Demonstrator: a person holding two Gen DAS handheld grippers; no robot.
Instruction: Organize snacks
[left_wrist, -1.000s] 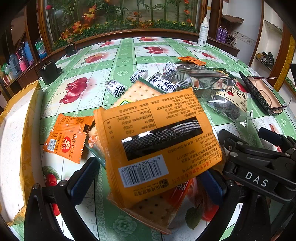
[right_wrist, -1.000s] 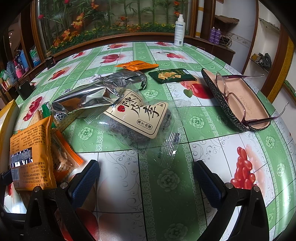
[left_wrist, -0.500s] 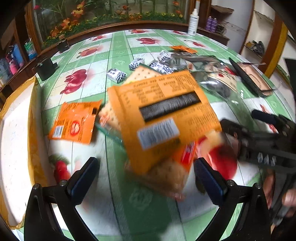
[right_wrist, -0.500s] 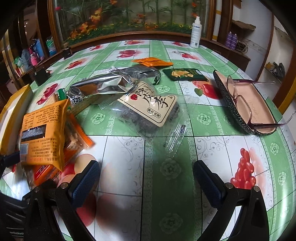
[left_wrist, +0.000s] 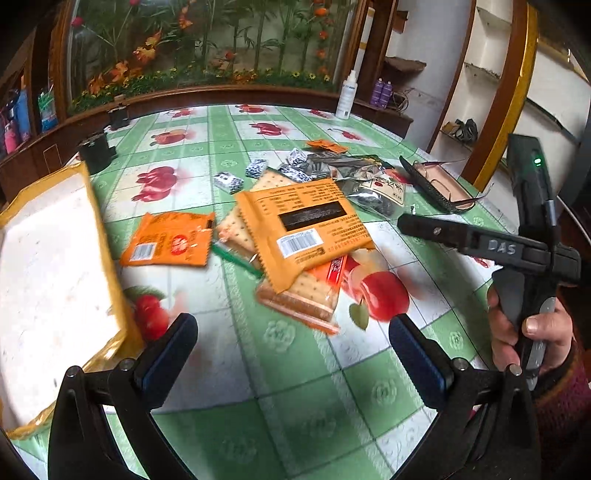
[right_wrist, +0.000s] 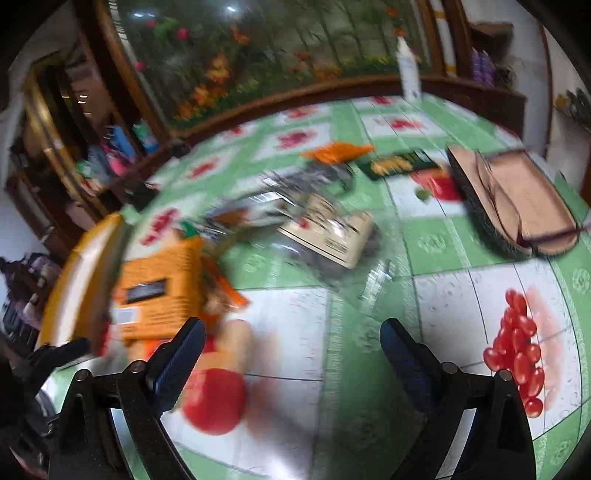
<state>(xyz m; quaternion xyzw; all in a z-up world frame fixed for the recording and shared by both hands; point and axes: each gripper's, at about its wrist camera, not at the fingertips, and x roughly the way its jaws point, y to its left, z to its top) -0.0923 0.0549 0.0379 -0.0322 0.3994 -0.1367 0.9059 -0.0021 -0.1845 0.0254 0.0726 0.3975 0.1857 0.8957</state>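
An orange cracker packet (left_wrist: 306, 229) lies barcode-up on a pile of cracker packs (left_wrist: 303, 295) in the middle of the green fruit-print table (left_wrist: 295, 398). A smaller orange sachet (left_wrist: 170, 240) lies to its left. Small black-and-white candies (left_wrist: 255, 170), a silver foil bag (left_wrist: 343, 166) and a clear bag with a beige label (left_wrist: 384, 188) lie behind. My left gripper (left_wrist: 291, 350) hangs open and empty, short of the pile. My right gripper (right_wrist: 291, 350) is open too, empty, over bare table; its view is blurred, with the orange packet (right_wrist: 159, 295) at left.
A yellow-rimmed white tray (left_wrist: 48, 266) sits at the table's left edge. An open glasses case with glasses (left_wrist: 436, 184) lies at the right. A white bottle (left_wrist: 347, 96) and a dark box (left_wrist: 96, 147) stand at the back. A hand (left_wrist: 528, 332) holds the right gripper's handle.
My left gripper has drawn back and risen from the orange packet, which now lies farther off on the pile. The right gripper has swung, blurring its view, and has also pulled back.
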